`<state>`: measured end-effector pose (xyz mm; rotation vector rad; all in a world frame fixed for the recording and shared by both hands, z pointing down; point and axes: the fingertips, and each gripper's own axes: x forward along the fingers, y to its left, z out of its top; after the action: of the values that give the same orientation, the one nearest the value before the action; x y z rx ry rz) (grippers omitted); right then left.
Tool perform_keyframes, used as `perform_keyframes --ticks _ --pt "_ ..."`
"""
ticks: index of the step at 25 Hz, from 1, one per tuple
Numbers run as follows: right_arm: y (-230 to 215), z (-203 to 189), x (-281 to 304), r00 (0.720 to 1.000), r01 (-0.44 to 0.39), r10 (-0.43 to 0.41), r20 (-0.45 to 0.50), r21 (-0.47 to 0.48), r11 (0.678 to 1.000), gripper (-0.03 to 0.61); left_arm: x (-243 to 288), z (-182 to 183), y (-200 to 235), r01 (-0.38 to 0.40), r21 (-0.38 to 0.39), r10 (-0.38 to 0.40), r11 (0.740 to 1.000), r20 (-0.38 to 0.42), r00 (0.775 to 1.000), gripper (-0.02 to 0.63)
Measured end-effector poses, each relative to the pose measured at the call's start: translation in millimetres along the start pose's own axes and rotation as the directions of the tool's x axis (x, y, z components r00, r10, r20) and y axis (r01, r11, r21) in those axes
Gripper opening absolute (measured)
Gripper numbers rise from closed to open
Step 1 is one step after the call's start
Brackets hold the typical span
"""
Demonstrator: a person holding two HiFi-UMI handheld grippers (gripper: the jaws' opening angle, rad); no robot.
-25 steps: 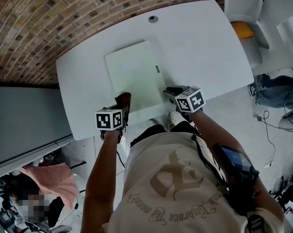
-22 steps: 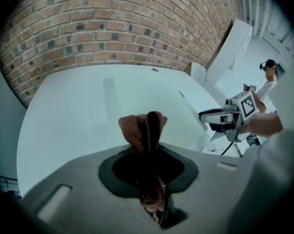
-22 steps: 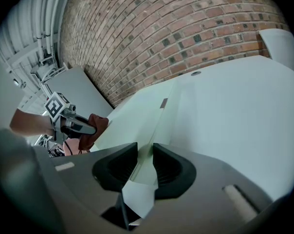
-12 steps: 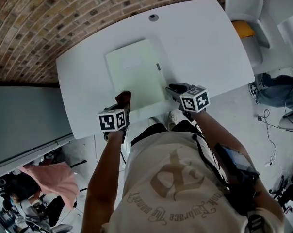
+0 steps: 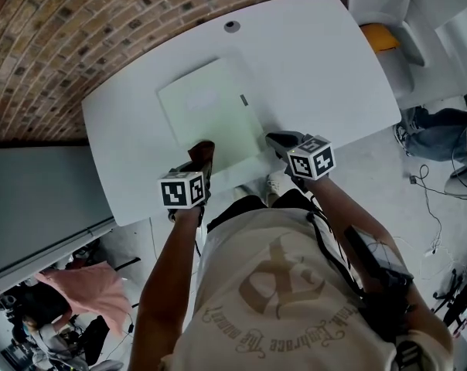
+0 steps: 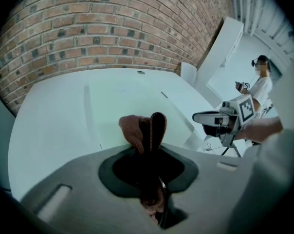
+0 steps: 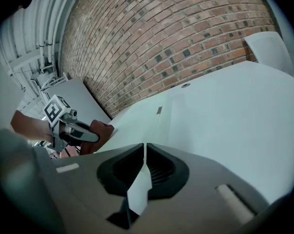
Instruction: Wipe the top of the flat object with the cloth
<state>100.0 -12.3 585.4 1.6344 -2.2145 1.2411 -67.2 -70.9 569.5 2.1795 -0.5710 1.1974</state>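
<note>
A brown cloth (image 6: 136, 130) is being pinched between the left gripper's (image 5: 197, 161) jaws at the pale flat panel's (image 5: 206, 110) near edge. The right gripper's (image 5: 278, 141) jaws are being held pressed together, empty, just right of the panel.

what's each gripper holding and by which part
The left gripper clamps the brown cloth by a bunched fold; the right gripper is shut on nothing.
</note>
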Motion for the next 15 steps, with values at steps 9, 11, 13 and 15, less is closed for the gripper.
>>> perform_keyframes --ticks 9,11,13,15 --pt "-20.5 -3.9 -19.1 0.999 0.044 -0.045 0.014 0.035 0.998 0.011 24.7 15.8 -37.8 0.06 0.028 -0.06 0.998 -0.018 0.998 0.074" --pt "-22.8 -3.3 -25.3 0.998 0.055 -0.056 0.024 0.04 0.998 0.011 31.9 20.8 -50.2 0.081 0.049 -0.08 0.995 -0.025 0.996 0.074" --pt "-25.4 -3.8 -32.0 0.997 0.065 -0.067 0.037 0.048 0.997 0.009 39.1 25.8 -63.5 0.1 0.076 -0.098 0.992 -0.034 0.995 0.074" --pt "-30.4 -5.5 -38.3 0.996 0.074 -0.077 0.044 0.053 0.996 0.009 46.4 30.9 -76.1 0.115 0.094 -0.112 0.989 -0.04 0.993 0.074"
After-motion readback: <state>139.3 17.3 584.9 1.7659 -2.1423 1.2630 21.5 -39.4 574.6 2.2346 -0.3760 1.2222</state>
